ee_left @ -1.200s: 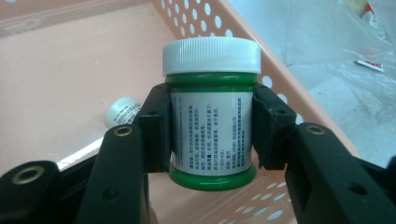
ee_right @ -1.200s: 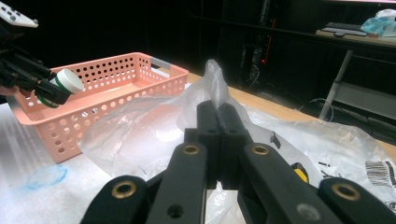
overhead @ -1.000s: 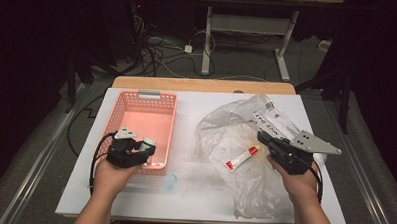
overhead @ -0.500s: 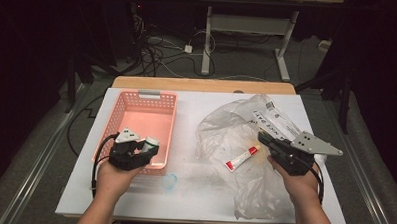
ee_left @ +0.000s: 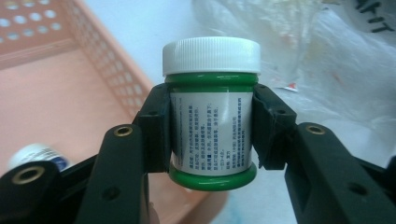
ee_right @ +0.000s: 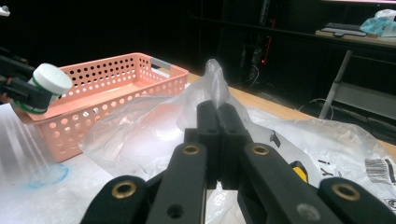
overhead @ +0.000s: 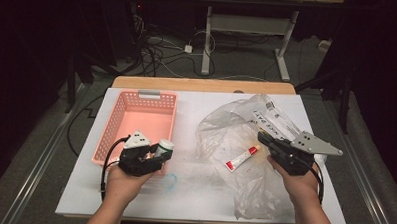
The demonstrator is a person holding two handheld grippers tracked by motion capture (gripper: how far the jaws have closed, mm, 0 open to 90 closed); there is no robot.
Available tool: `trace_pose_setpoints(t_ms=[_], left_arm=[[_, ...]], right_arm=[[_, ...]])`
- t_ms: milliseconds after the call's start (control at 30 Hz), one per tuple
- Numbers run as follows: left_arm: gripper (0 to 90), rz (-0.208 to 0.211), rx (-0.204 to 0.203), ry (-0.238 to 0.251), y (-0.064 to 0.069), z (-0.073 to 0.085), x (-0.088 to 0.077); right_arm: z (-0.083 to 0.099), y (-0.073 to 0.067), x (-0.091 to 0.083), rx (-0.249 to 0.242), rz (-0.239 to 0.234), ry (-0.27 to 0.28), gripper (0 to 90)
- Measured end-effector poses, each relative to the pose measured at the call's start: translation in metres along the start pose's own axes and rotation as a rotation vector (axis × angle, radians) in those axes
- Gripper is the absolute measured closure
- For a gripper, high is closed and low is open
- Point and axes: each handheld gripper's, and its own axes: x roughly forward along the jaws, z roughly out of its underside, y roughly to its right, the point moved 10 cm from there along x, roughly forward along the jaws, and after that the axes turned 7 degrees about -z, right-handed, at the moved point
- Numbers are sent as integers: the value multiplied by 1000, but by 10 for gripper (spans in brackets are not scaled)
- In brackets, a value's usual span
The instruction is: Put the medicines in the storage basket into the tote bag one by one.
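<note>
A green jar with a white screw cap and a printed white label is clamped sideways between the pads of my left gripper. From above, the left gripper holds the jar over the near right corner of the pink basket. My right gripper has its jaws pressed together, pinching a raised fold of the clear plastic bag. In the high view the right gripper sits at the bag's right side. A red and white tube lies inside the bag.
A small white bottle lies on the basket floor. A blue ring mark is on the white table top near the basket's corner. Cables and table legs stand on the dark floor beyond the wooden far edge.
My left gripper has shifted a little to the right and upward with the jar still in it. The right gripper and the bag have stayed put.
</note>
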Motion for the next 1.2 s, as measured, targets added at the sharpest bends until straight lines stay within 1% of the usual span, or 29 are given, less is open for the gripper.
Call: trace_pose_setpoints(t_ms=[67, 167, 267, 433, 600, 700, 733, 800, 867, 933, 967, 1033, 1067, 1200], left_arm=[[540, 25, 15, -3, 9, 0, 1], [539, 42, 39, -8, 23, 1, 4], [539, 70, 56, -12, 35, 1, 8], [539, 83, 78, -16, 48, 2, 16], [539, 110, 91, -23, 62, 5, 25], [539, 125, 108, -35, 72, 7, 32], [539, 129, 108, -35, 75, 7, 34], [539, 148, 113, -33, 83, 5, 38], [539, 145, 131, -38, 89, 4, 43], [539, 164, 133, -40, 95, 3, 48], [539, 162, 138, -42, 98, 2, 51], [539, 177, 136, -49, 103, 0, 56], [539, 178, 141, -50, 105, -2, 59], [539, 186, 144, -31, 115, -12, 67]], right_arm=[[0, 1, 0, -6, 1, 2, 900], [-1, 1, -1, -5, 3, 5, 900], [-1, 1, -1, -4, 2, 5, 900], [0, -1, 0, -4, -2, 2, 900], [0, -1, 1, -3, -5, 1, 900], [0, -1, 1, -4, -4, -2, 900], [0, -1, 1, -5, -4, -2, 900], [0, -2, 1, -4, -4, -2, 900], [0, -2, 0, -3, -3, -2, 900], [0, -1, 0, -6, -3, -2, 900], [0, -1, 0, -9, -3, -1, 900], [0, -1, 0, -4, -2, -1, 900], [0, -1, 0, -6, -3, -2, 900], [0, -2, 1, -10, -4, -2, 900]])
